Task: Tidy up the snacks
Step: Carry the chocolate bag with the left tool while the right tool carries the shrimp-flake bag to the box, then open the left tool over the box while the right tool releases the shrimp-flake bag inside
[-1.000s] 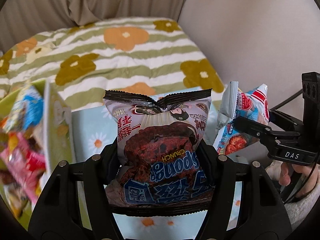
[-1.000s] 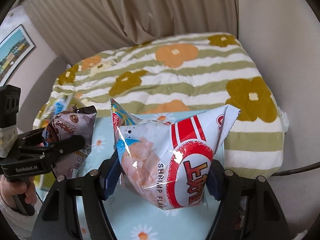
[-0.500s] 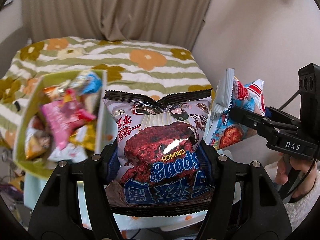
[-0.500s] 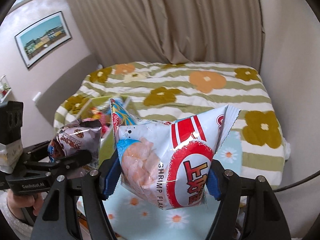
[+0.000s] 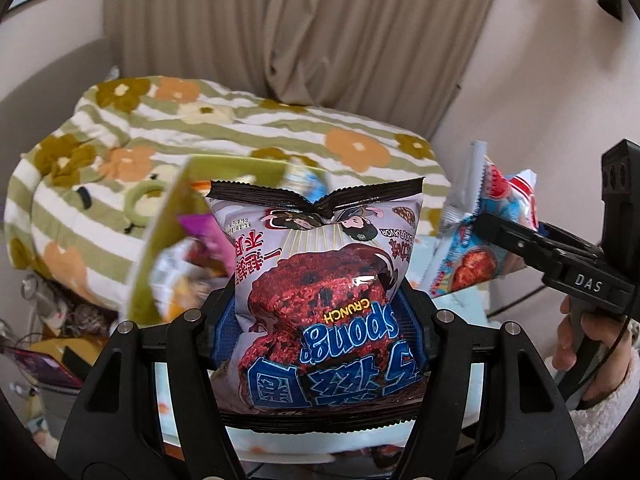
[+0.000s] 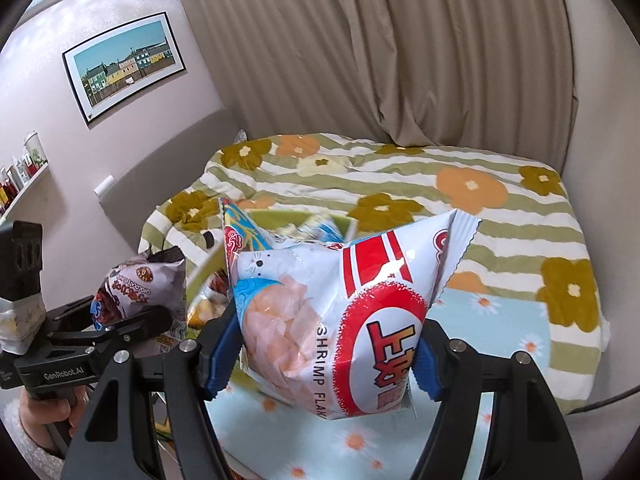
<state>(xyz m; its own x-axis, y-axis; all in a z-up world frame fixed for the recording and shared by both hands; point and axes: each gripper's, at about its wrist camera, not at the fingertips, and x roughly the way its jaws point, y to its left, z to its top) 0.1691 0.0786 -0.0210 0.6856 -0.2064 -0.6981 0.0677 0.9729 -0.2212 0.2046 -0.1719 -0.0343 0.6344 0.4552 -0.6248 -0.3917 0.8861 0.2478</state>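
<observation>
My left gripper [image 5: 320,320] is clamped on a chocolate sponge-crunch bag [image 5: 324,280], its blue pads pressing both sides of the puffy pack, which sits upside down between the fingers with its black crimped seam pointing away from me. My right gripper [image 6: 324,352] grips a shrimp flakes bag [image 6: 340,320] the same way, blue pads squeezing its lower half while the white serrated edge juts up to the right. Each tool shows in the other's camera: my right hand [image 5: 588,344] in a fluffy white sleeve holds its handle just to the right of the chocolate pack. Behind and left of both bags a green snack box [image 5: 160,248] stands tilted and blurred, stuffed with mixed packets. Beyond lie a daisy-print blue cloth [image 6: 500,320], a striped floral quilt [image 6: 400,176], beige curtains [image 6: 360,48] and a framed picture [image 6: 124,64] on the wall.
</observation>
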